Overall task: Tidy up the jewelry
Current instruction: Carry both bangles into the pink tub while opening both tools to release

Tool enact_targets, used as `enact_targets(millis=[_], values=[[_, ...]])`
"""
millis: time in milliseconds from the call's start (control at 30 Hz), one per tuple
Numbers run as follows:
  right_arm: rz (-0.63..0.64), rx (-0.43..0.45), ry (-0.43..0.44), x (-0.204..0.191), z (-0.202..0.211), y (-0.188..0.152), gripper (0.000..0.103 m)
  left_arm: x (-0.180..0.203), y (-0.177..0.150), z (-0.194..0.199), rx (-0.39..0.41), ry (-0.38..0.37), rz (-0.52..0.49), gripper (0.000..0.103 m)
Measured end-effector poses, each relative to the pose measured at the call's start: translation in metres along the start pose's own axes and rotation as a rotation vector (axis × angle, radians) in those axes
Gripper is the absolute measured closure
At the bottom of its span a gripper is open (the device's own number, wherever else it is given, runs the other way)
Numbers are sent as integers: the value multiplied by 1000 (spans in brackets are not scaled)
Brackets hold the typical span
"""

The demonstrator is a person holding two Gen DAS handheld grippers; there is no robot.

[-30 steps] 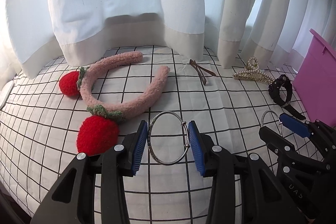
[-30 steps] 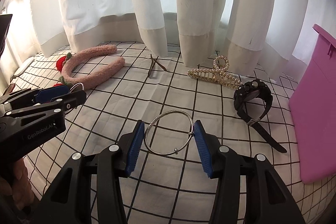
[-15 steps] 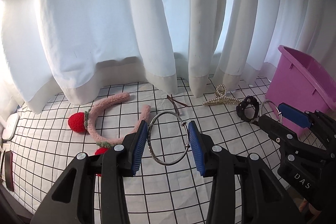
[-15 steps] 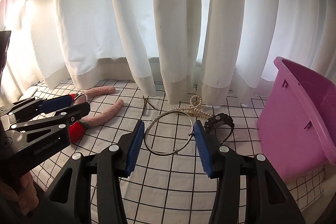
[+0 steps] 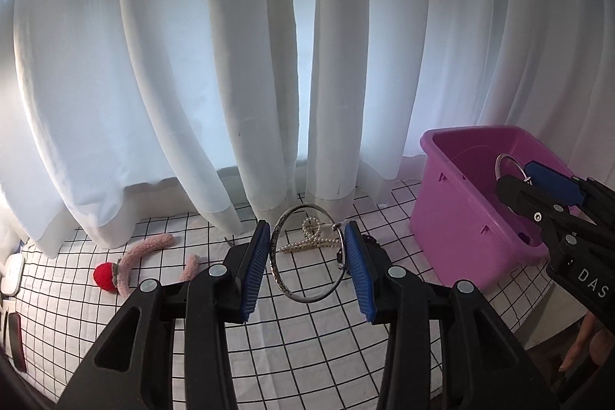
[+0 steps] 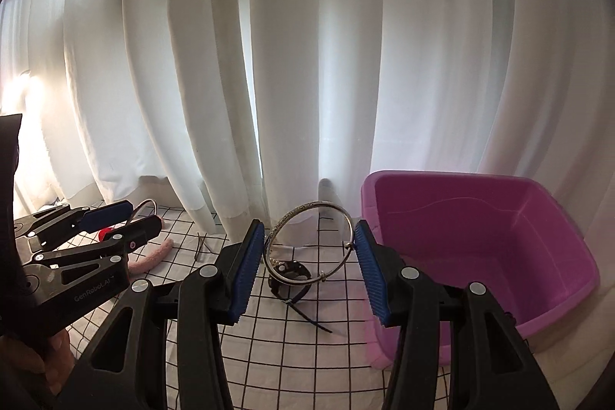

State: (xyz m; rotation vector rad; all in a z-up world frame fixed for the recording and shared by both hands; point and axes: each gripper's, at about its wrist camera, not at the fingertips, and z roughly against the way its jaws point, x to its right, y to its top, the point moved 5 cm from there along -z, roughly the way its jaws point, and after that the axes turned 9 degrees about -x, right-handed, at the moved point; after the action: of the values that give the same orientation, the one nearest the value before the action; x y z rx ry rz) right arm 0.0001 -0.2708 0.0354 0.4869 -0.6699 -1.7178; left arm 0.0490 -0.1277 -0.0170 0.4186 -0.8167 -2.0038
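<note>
The watch (image 6: 289, 271) is lying half hidden behind the right bangle (image 6: 309, 243), which the right gripper (image 6: 309, 271) is clamping beside the smooth pink tub (image 6: 553, 256). The left gripper (image 5: 307, 266) is pinching another thin metal bangle (image 5: 305, 252) (pearl clip (image 5: 309, 237) showing through) above the checked cloth (image 5: 300, 337).

My left gripper (image 5: 307, 269) is matte black plastic with triangular cutouts, round silver screws and ribbed blue pads on its fingers (image 5: 253, 271). My right gripper (image 6: 309, 273) looks the same; seen at 3 o'clock from the left, its body bears white letters "DAS". Bare skin shows below.
</note>
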Motion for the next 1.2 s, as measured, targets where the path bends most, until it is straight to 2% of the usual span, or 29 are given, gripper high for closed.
enact_targets(millis=[400,600,800,933,1100,1133,1200], values=[[-14,45,-32,168,23,18,56,163,62,-20,-3,-91,-5,64],[-42,-5,-36,233,3,12,56,225,79,-45,-48,-104,-16,64],[-69,-116,-21,269,-36,-4,56,252,75,-96,-176,-80,18,64],[-76,-181,1,281,-58,-10,56,255,68,-128,-264,-54,52,64],[-98,-284,27,293,-87,-16,56,256,56,-153,-362,-28,87,64],[-104,-307,29,296,-94,-17,56,255,56,-154,-374,-43,104,64],[-111,-347,37,298,-103,-21,56,254,56,-155,-380,-19,107,63]])
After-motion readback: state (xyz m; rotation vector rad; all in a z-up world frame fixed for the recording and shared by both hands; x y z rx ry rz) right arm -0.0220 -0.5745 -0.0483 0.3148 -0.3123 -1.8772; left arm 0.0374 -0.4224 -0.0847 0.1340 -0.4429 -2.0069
